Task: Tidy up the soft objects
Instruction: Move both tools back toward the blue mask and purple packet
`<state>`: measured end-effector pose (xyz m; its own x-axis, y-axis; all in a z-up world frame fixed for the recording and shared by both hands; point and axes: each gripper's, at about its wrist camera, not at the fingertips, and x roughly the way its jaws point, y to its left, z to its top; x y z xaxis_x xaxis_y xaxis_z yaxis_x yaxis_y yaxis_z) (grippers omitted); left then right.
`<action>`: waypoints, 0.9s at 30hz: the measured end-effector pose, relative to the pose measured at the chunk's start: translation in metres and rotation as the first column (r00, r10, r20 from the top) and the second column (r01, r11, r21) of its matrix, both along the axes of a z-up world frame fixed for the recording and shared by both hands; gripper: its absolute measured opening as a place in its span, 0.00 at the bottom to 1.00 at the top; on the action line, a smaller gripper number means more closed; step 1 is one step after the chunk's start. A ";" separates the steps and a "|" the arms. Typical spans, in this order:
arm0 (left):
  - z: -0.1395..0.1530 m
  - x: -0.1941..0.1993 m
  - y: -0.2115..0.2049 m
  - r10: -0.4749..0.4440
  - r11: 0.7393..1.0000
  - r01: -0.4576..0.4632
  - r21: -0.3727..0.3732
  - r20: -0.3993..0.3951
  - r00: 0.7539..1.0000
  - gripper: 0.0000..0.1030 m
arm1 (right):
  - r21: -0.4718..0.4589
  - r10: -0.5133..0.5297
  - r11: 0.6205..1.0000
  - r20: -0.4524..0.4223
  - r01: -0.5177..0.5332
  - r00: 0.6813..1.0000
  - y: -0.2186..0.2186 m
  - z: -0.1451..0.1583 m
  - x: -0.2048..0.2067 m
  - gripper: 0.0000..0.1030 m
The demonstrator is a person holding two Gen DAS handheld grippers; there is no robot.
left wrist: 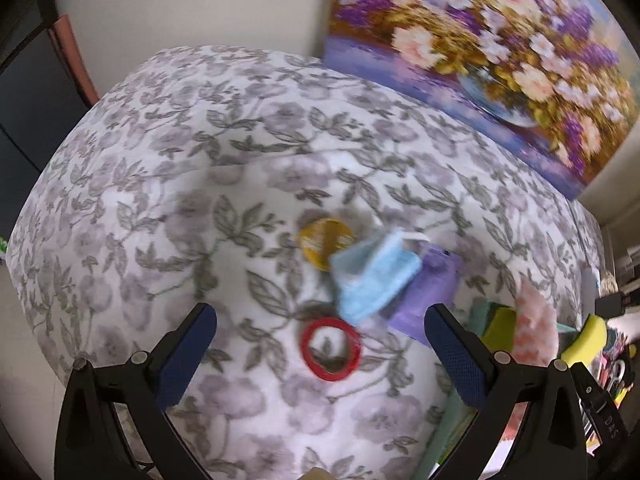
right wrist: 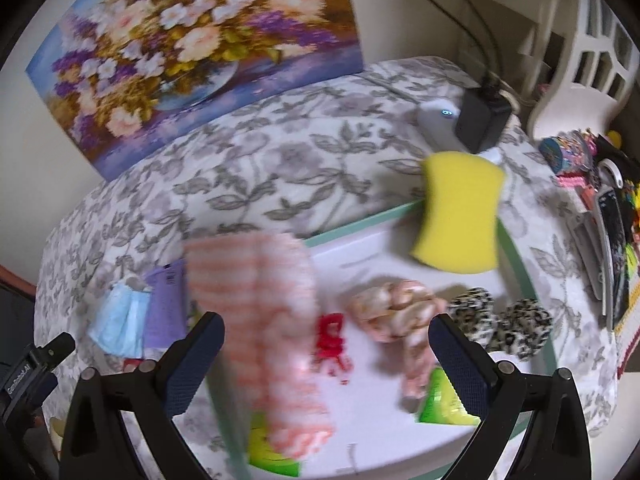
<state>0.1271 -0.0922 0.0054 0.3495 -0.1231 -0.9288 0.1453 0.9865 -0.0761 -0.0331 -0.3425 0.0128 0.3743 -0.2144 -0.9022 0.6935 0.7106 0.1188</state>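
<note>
In the right wrist view my right gripper (right wrist: 326, 344) is open over a white tray with a green rim (right wrist: 516, 264). A blurred pink-and-white striped cloth (right wrist: 260, 320) lies over the tray's left edge between the fingers. A yellow sponge (right wrist: 460, 212) is tilted over the far rim. A red hair clip (right wrist: 330, 338), a pink scrunchie (right wrist: 396, 308) and leopard-print scrunchies (right wrist: 500, 320) lie inside. In the left wrist view my left gripper (left wrist: 320, 336) is open above a red ring (left wrist: 331, 349), near a blue face mask (left wrist: 372, 276), a purple packet (left wrist: 428, 296) and a yellow disc (left wrist: 324, 240).
A floral painting (right wrist: 192, 48) leans on the wall behind the floral-covered table (left wrist: 200, 160). A black charger and white device (right wrist: 476, 120) sit at the back right. Mixed clutter (right wrist: 600, 200) lies at the right edge. Green packets (right wrist: 444, 400) lie in the tray.
</note>
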 end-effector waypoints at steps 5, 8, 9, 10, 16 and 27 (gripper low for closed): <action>0.003 0.012 0.031 0.062 0.998 -0.061 -0.019 0.008 0.998 1.00 | -0.016 0.071 0.997 0.006 -0.071 0.997 0.032 0.006 0.022 1.00; 0.005 0.016 0.046 0.082 0.996 -0.082 -0.025 0.015 0.997 1.00 | -0.028 0.111 0.993 0.016 -0.111 0.994 0.054 0.009 0.035 1.00; 0.005 0.018 0.051 0.092 0.995 -0.092 -0.026 0.018 0.996 1.00 | -0.029 0.122 0.992 0.019 -0.122 0.992 0.060 0.010 0.039 1.00; 0.005 0.019 0.057 0.103 0.994 -0.102 -0.028 0.021 0.994 1.00 | -0.030 0.139 0.990 0.023 -0.138 0.990 0.067 0.010 0.044 1.00; 0.001 0.029 0.082 0.156 0.987 -0.155 -0.046 0.019 0.988 1.00 | -0.022 0.238 0.971 0.034 -0.237 0.971 0.104 0.005 0.069 1.00; -0.025 0.041 0.075 0.137 0.983 -0.147 -0.108 -0.094 0.986 1.00 | -0.003 0.314 0.949 0.007 -0.314 0.949 0.128 -0.021 0.094 0.97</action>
